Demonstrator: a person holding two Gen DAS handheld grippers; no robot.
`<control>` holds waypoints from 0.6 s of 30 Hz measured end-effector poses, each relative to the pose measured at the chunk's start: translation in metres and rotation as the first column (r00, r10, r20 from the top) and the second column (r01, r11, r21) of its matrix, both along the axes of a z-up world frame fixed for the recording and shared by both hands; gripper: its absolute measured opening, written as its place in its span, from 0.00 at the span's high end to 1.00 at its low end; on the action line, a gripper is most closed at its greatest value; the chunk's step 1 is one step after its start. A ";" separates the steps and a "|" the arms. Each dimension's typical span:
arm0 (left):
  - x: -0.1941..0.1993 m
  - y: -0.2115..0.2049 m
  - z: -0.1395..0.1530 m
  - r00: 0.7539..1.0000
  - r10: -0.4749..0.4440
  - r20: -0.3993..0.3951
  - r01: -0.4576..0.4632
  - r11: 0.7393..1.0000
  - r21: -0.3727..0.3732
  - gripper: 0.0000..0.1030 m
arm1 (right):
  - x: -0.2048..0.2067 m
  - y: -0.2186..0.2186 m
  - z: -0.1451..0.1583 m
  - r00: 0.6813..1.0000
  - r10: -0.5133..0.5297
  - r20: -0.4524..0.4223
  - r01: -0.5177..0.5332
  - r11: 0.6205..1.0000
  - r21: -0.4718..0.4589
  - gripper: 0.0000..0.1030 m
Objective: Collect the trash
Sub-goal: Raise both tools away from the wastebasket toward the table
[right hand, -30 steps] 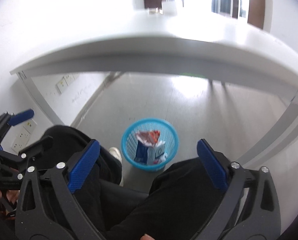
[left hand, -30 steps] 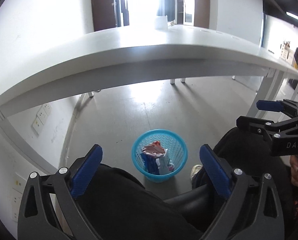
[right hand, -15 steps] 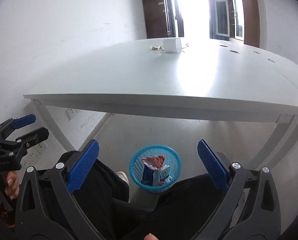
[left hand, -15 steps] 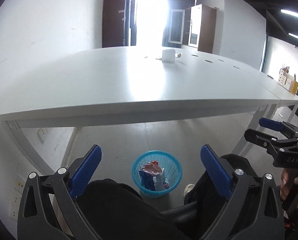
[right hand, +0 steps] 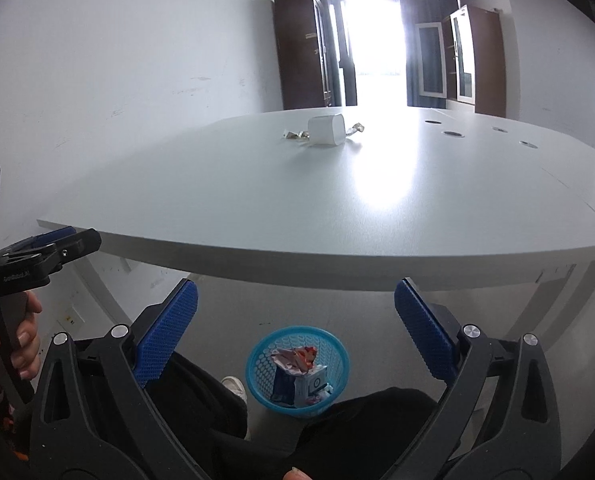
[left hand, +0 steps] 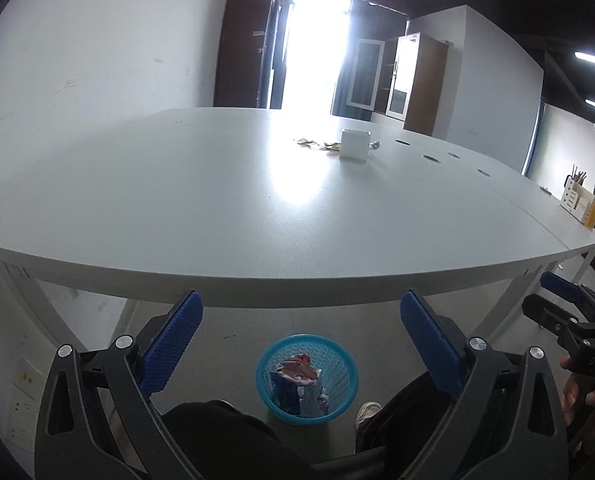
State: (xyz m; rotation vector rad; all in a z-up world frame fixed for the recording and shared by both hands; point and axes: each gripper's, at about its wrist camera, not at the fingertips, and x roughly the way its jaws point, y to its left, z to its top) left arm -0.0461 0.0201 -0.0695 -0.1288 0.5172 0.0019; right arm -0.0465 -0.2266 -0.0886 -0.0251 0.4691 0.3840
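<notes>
A blue mesh trash basket (left hand: 339, 400) (right hand: 261, 380) stands on the floor under the table's near edge, holding wrappers and a small carton. Far across the white table (left hand: 217, 200) (right hand: 337, 200) lie a white cup on its side (left hand: 353, 150) (right hand: 326, 131) and crumpled wrappers (left hand: 315, 144) (right hand: 293, 135) beside it. My left gripper (left hand: 301, 344) is open and empty, held near the table's front edge. My right gripper (right hand: 295, 332) is open and empty too, beside the left one. Each gripper shows at the edge of the other's view.
My legs in black trousers and white shoes (right hand: 233, 386) flank the basket. White table legs (left hand: 501, 312) stand at the right. Wall sockets (left hand: 25, 376) sit low on the left wall. A desk organiser (left hand: 577, 200) stands far right. Cabinets and a bright doorway are at the back.
Both grippers have risen from below the table's edge to above it, so the tabletop with the cup and wrappers has come into view. Both stayed open and empty.
</notes>
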 end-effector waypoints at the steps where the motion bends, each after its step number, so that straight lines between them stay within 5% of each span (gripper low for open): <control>1: 0.004 0.000 0.001 1.000 0.001 -0.003 -0.001 1.000 0.011 0.06 | 0.003 -0.001 0.001 1.000 0.000 0.000 0.000 1.000 0.004 0.08; 18: 0.078 0.008 0.038 1.000 -0.014 0.013 0.014 0.999 0.032 0.06 | 0.092 0.001 0.040 0.999 -0.035 -0.006 0.035 0.999 0.036 0.09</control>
